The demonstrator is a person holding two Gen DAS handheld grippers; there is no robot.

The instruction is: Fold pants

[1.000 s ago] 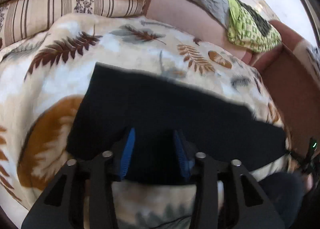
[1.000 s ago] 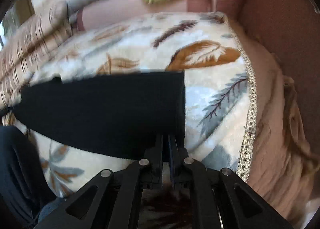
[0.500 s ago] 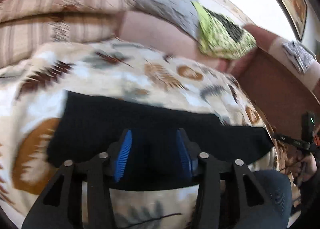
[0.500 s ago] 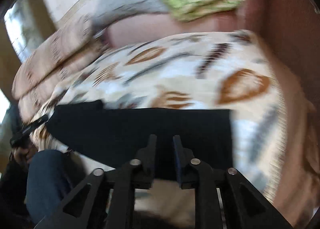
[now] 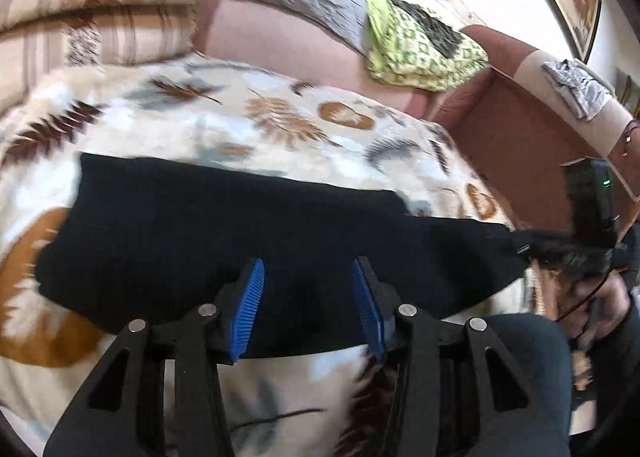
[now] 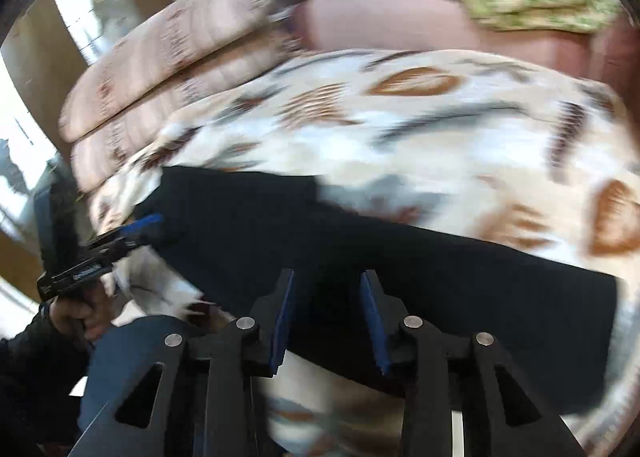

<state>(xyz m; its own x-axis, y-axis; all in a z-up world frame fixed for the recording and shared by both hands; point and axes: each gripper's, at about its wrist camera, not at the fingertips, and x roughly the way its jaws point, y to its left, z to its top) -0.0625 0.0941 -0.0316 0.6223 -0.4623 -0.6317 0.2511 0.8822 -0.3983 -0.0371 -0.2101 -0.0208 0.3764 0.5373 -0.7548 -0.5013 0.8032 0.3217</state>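
Left gripper [image 5: 307, 299]: I point it down over the near edge of the pants; jaws part-open after widening a moment ago, blue pads clear of the cloth, nothing held.
Right gripper [image 6: 327, 315]: I tilt it down over the near edge; jaws have just been opening, a clear gap between the pads, nothing gripped.
My hands: one on each handle; my right hand [image 5: 600, 297] shows at the edge of the left view, my left hand [image 6: 80, 313] at the edge of the right view.
Pants [image 5: 248, 233]: one black pair, folded into a long flat band, lying across the leaf-print blanket [image 5: 280, 121].
Striped pillows [image 5: 100, 13]: two, stacked behind the blanket.
Green patterned cloth [image 5: 416, 53]: one, on the sofa back.
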